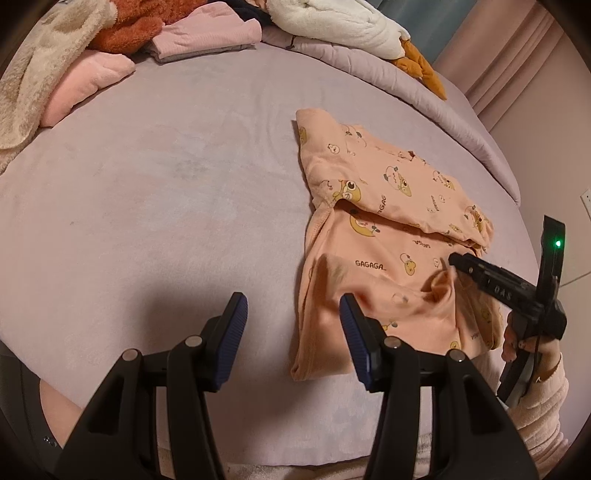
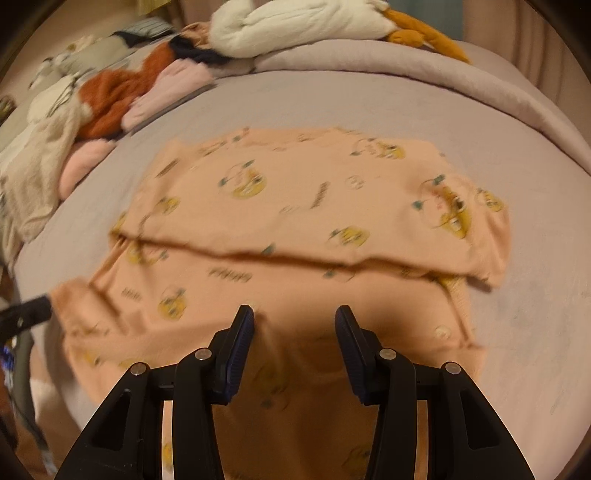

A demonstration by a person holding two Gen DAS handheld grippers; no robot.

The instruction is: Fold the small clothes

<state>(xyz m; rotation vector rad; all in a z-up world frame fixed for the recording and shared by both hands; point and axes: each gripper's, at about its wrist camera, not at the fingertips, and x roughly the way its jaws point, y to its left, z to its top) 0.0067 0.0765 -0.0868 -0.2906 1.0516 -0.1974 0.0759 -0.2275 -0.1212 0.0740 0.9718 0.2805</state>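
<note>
A peach shirt (image 1: 388, 236) printed with yellow cartoon figures and the word GAGAGA lies partly folded on a mauve bed sheet (image 1: 166, 192), at about 3 o'clock in the left wrist view. Its upper part is doubled over, making a crease across the middle. The left gripper (image 1: 293, 317) hangs over the sheet at 6 o'clock with its fingers spread wide and nothing between them; its right finger (image 1: 354, 332) sits just at the shirt's near edge. The right gripper (image 2: 294, 328) shows in its own camera at 6 o'clock with jaws apart over the shirt's near hem, the cloth below them blurred. Seen from the left camera, at 4 o'clock, its tip meets a raised bunch of cloth, though whether it grips that cloth I cannot tell. At 11 o'clock lies a pile of folded clothes (image 1: 110, 40), pink, rust and cream. At 1 o'clock rests a white plush toy (image 1: 343, 26) with orange feet
</note>
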